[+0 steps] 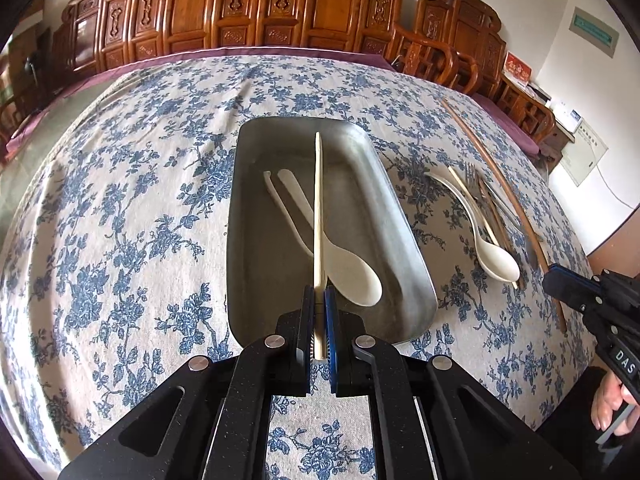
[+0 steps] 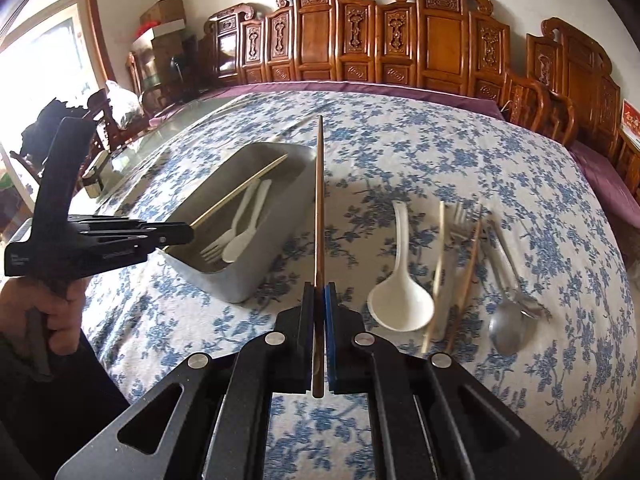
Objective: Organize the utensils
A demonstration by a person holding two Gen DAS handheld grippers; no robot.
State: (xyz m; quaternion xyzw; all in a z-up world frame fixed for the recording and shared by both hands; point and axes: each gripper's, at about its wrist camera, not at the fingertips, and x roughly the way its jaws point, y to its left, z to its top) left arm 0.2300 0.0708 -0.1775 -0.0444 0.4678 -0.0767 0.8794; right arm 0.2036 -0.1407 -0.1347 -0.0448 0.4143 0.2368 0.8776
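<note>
My left gripper (image 1: 319,294) is shut on a pale bamboo chopstick (image 1: 318,200) that points out over the grey metal tray (image 1: 396,216). Inside the tray lie a white plastic spoon (image 1: 352,276) and a white plastic fork handle (image 1: 284,212). My right gripper (image 2: 319,290) is shut on a dark brown chopstick (image 2: 319,200), held above the cloth to the right of the tray (image 2: 240,280). On the cloth at the right lie a white spoon (image 2: 400,304), a pale chopstick (image 2: 438,264), a brown chopstick (image 2: 468,264), a metal fork (image 2: 460,220) and a metal spoon (image 2: 508,324).
A blue-flowered tablecloth (image 1: 120,200) covers the table. Carved wooden chairs (image 2: 360,40) line its far edge. A person's hand (image 2: 48,312) holds the left gripper at the left of the right wrist view. Boxes (image 2: 164,20) stand at the back left.
</note>
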